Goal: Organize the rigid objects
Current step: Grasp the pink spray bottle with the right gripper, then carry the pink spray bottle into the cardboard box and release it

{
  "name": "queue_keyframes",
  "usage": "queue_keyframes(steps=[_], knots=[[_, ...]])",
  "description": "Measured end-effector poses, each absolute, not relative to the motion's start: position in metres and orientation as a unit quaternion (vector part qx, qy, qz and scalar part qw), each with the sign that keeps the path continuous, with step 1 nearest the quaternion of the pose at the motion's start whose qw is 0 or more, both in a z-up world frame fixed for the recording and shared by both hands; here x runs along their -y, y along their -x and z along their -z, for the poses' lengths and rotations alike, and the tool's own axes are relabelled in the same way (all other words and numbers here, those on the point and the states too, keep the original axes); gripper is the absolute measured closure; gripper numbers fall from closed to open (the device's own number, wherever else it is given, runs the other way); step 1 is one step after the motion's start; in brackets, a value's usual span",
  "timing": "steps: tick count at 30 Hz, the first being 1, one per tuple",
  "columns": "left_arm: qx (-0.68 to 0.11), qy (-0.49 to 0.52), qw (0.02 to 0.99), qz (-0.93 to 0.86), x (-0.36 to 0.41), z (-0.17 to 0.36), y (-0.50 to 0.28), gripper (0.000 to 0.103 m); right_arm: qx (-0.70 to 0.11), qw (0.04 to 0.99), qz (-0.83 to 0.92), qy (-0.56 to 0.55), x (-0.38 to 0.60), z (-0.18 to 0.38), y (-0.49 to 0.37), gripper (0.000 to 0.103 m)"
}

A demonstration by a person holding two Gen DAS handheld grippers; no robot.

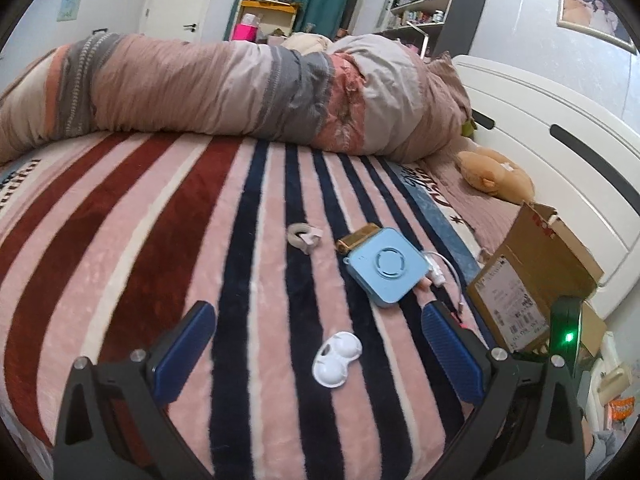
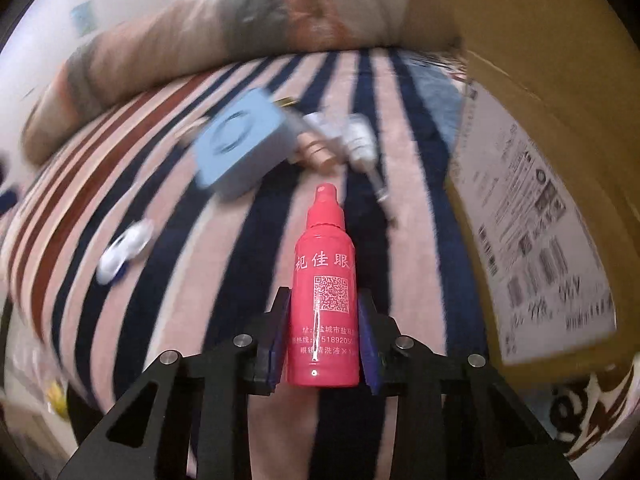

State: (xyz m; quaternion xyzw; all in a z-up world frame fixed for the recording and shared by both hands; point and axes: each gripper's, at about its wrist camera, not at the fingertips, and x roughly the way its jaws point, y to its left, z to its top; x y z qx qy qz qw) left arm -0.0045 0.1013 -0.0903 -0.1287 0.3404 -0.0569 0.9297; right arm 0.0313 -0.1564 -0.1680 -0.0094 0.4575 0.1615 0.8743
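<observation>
My right gripper (image 2: 323,300) is shut on a pink spray bottle (image 2: 325,304) and holds it above the striped blanket (image 2: 416,240), beside a cardboard box (image 2: 532,200). My left gripper (image 1: 316,324) is open and empty, with a white contact lens case (image 1: 337,359) lying between its fingers. Further on lie a light blue square device (image 1: 386,266) with a gold object (image 1: 357,237) behind it, a white cable (image 1: 440,276) and a small tape roll (image 1: 302,237). The blue device (image 2: 240,144) and the lens case (image 2: 124,250) also show, blurred, in the right wrist view.
The cardboard box (image 1: 532,280) stands open at the bed's right edge. A rolled duvet (image 1: 224,92) lies across the far side. A plush toy (image 1: 496,176) rests by the white headboard (image 1: 560,152). Shelves (image 1: 432,4) stand beyond the bed.
</observation>
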Motion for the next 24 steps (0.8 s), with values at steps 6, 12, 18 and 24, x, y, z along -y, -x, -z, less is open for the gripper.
queue_keyframes(steps=[6, 12, 18, 24], knots=[[-0.35, 0.146, 0.917, 0.119, -0.086, 0.093, 0.0, 0.001, -0.463, 0.869, -0.172, 0.027, 0.149, 0.176, -0.046, 0.076], [-0.359, 0.171, 0.894, 0.205, -0.064, 0.085, -0.008, 0.001, -0.424, 0.873, -0.24, 0.029, 0.139, 0.141, -0.025, 0.077], [-0.335, 0.168, 0.881, 0.288, -0.027, 0.043, -0.018, 0.023, -0.306, 0.881, -0.361, 0.005, 0.147, 0.059, 0.007, 0.077], [-0.309, 0.135, 0.867, 0.366, 0.043, -0.008, -0.033, 0.063, -0.244, 0.899, -0.364, -0.008, 0.192, 0.017, 0.01, 0.077]])
